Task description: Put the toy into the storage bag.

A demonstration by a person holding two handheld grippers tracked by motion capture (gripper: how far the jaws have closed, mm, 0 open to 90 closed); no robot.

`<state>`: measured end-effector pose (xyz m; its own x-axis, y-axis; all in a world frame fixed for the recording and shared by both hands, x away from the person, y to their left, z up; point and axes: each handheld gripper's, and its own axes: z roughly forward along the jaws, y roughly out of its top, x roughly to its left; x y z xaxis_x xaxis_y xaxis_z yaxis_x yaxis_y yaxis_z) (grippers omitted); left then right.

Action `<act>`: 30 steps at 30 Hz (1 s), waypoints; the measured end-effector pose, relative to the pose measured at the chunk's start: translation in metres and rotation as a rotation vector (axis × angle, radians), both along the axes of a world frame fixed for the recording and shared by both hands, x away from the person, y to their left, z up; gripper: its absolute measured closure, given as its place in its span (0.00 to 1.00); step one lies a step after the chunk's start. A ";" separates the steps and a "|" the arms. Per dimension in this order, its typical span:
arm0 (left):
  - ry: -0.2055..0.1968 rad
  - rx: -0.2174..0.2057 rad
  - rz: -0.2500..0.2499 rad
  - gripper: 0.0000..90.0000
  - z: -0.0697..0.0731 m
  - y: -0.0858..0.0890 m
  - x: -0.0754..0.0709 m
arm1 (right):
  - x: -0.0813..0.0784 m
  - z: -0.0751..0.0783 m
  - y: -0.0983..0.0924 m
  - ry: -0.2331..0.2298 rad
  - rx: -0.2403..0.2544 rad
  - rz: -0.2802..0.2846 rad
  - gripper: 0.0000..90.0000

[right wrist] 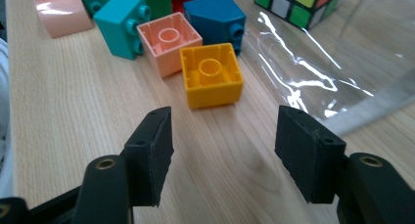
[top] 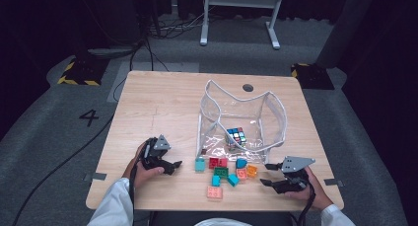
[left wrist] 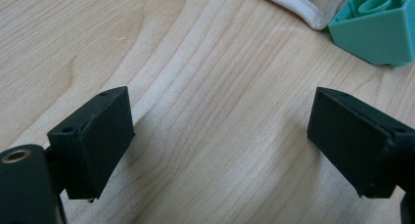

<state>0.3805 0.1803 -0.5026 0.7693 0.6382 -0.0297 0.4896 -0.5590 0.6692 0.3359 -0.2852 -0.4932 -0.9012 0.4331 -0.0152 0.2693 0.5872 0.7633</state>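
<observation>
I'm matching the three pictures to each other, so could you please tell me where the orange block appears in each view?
High view: the orange block lies at the right end of the block cluster, just left of the right gripper.
Left gripper view: not in this picture.
Right gripper view: the orange block sits hollow side up, just ahead of the open fingers.
Shared landmark: the clear bag.

A light wooden table (top: 162,102) carries a clear bag (top: 241,118) and scattered toy bricks (top: 223,172).

Overhead view, two close tabletop (top: 162,107) views
</observation>
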 end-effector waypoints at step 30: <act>-0.001 0.001 0.000 0.11 0.000 0.000 0.000 | 0.007 -0.009 0.023 -0.023 0.001 0.024 0.66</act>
